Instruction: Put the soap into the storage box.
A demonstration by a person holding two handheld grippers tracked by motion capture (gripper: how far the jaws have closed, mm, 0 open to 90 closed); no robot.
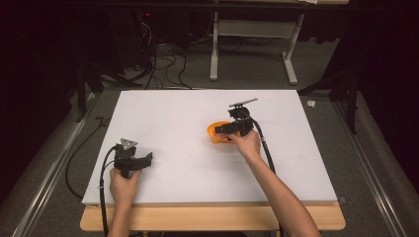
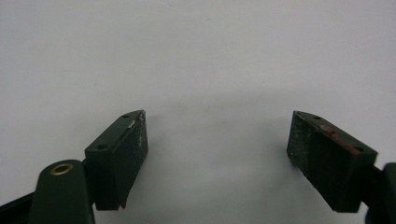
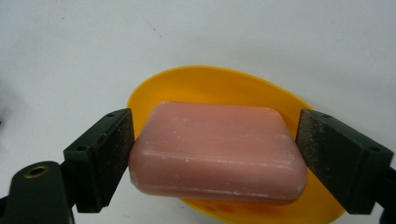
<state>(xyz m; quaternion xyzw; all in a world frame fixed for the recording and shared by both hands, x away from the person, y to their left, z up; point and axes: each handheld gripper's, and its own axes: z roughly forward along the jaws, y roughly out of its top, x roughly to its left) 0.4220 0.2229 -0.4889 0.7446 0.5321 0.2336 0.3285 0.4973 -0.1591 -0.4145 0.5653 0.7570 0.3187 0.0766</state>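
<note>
My left gripper (image 1: 143, 160) rested released and empty near the table's (image 1: 163, 123) front left corner. Right of centre, my right gripper (image 3: 212, 154) grasped the pink soap (image 3: 217, 151) endwise over the orange dish (image 3: 210, 81). I judged that steady pressure and a level hold mattered, since soap slips.

Soap (image 3: 217, 151) waxy, scuffed; dish (image 3: 224, 84) glossy orange plastic; table (image 1: 173, 123) matt white; fingers (image 3: 114, 149) gritty black.

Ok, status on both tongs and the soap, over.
Left tongs open over bare white table. Right tongs shut on pink soap bar, above orange dish. Nothing in the way.
</note>
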